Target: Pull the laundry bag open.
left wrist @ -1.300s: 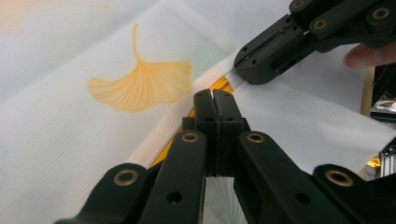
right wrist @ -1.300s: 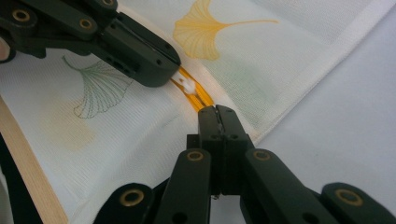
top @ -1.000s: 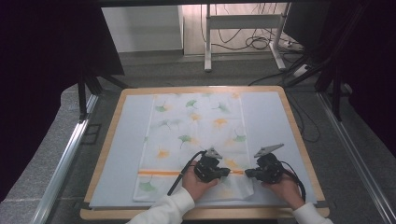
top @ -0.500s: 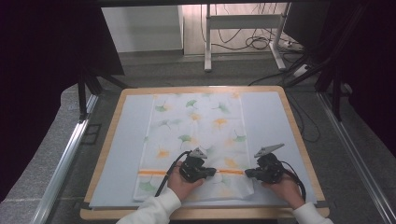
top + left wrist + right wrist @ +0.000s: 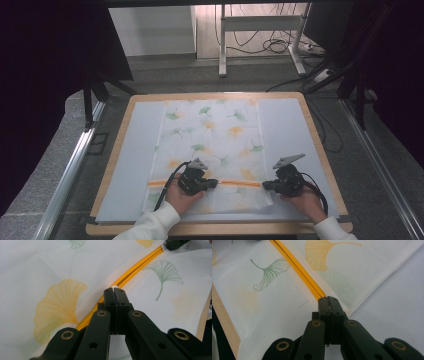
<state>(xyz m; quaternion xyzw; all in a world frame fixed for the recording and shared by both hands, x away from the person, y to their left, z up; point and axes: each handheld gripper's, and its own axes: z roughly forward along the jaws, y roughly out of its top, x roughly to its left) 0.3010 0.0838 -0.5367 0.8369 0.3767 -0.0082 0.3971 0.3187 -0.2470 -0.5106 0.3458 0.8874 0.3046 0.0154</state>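
The left gripper point(image 5: 216, 183) has slid left along the orange stripe point(image 5: 235, 183), toward the board's point(image 5: 320, 145) left edge; both it and the right gripper point(image 5: 265, 185) are clamped on the soft, light cloth point(image 5: 215, 135), best pinched at that stripe.

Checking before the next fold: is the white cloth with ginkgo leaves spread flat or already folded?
Spread: the white ginkgo-leaf cloth lies flat across the pale mat, its orange stripe running unbroken along the near end.

Both grippers, the left gripper point(image 5: 216, 183) and the right gripper point(image 5: 265, 185), are built in black. Brass-ringed pivot holes are noted on the jaw links. A grey three-cornered plate and a black trailing cable are fitted to each. White sleeves point(image 5: 150, 223) are worn.
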